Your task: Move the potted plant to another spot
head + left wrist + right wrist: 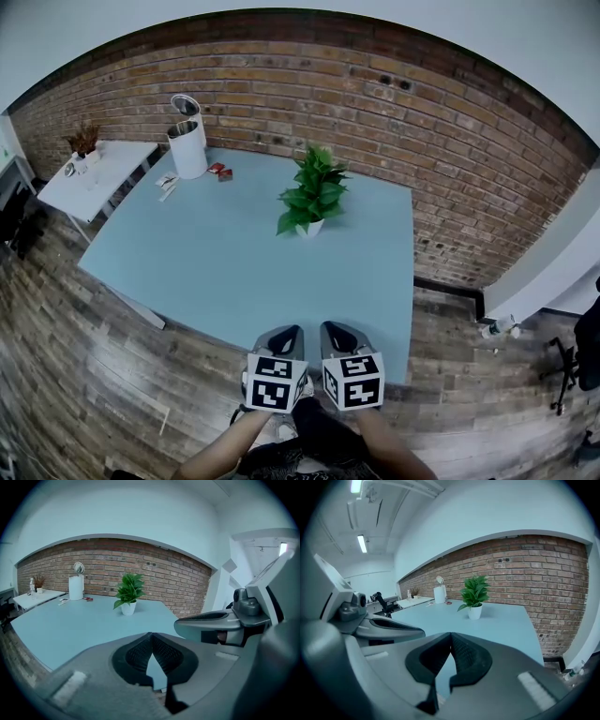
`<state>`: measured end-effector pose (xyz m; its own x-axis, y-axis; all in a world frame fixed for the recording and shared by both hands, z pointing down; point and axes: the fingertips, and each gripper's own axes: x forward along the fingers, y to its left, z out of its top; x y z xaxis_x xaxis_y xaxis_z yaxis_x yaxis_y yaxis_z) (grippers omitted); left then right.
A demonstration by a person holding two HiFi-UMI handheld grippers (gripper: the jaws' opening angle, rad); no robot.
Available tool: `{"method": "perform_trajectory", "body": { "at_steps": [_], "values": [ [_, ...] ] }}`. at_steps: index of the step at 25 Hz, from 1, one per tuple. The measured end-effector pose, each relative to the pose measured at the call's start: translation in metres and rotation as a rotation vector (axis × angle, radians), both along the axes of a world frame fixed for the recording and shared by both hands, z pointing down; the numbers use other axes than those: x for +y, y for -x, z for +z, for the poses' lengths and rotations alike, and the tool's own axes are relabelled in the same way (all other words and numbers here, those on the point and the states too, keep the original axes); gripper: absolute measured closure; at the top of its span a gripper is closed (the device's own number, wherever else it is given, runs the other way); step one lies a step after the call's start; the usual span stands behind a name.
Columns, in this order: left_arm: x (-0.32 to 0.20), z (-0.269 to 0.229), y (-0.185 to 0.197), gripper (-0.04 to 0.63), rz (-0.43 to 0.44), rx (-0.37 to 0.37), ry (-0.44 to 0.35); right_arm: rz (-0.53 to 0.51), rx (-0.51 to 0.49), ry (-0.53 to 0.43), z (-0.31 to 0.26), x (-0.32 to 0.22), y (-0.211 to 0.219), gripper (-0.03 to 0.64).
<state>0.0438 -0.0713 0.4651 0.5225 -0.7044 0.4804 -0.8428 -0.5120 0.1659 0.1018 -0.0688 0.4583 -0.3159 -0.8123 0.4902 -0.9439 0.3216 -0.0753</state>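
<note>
- Across the whole back: brick wall (375, 103), right behind the far edge of the main desk.
- Around the furniture: wood-plank floor (84, 356).
- In the middle: light-blue desk (206, 262), mostly bare.
- At far left, just beside the blue top's left corner: white side desk (103, 173), carrying a small brownish plant and other bits too small to tell.
- Upright at the blue top's far-left corner: white bin (187, 145), lid flipped up.
- Toward the far side, right of centre: potted plant (311, 192), upright in a white pot, well apart from the bin and from both tongs, touched by nothing.
- At the near edge, aimed toward the plant: left tongs (151, 637), pressed together at the tips, pinching nothing.
- Just beside them: right tongs (451, 637), likewise pressed together and empty, the 2 marker cubes side by side.
- Near the bin's foot: 2 small red items (220, 172).
</note>
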Motion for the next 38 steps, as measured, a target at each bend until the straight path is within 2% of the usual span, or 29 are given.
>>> {"method": "perform_trajectory", "body": {
  "at_steps": [14,21,26,38],
  "values": [
    [-0.082,0.001,0.001,0.598,-0.042,-0.005,-0.012,-0.022,0.015,-0.023,-0.002,-0.089,-0.002,0.611],
    [-0.116,0.009,0.002,0.598,-0.054,-0.013,0.017,-0.035,0.026,-0.043,-0.002,-0.140,-0.003,0.609],
    [-0.140,0.012,-0.002,0.598,-0.068,-0.014,0.029,-0.044,0.031,-0.068,-0.001,-0.176,-0.005,0.586],
    [-0.187,0.026,-0.003,0.598,-0.110,-0.060,0.073,-0.053,0.021,-0.040,0.033,-0.251,-0.013,0.486]
  ]
}}
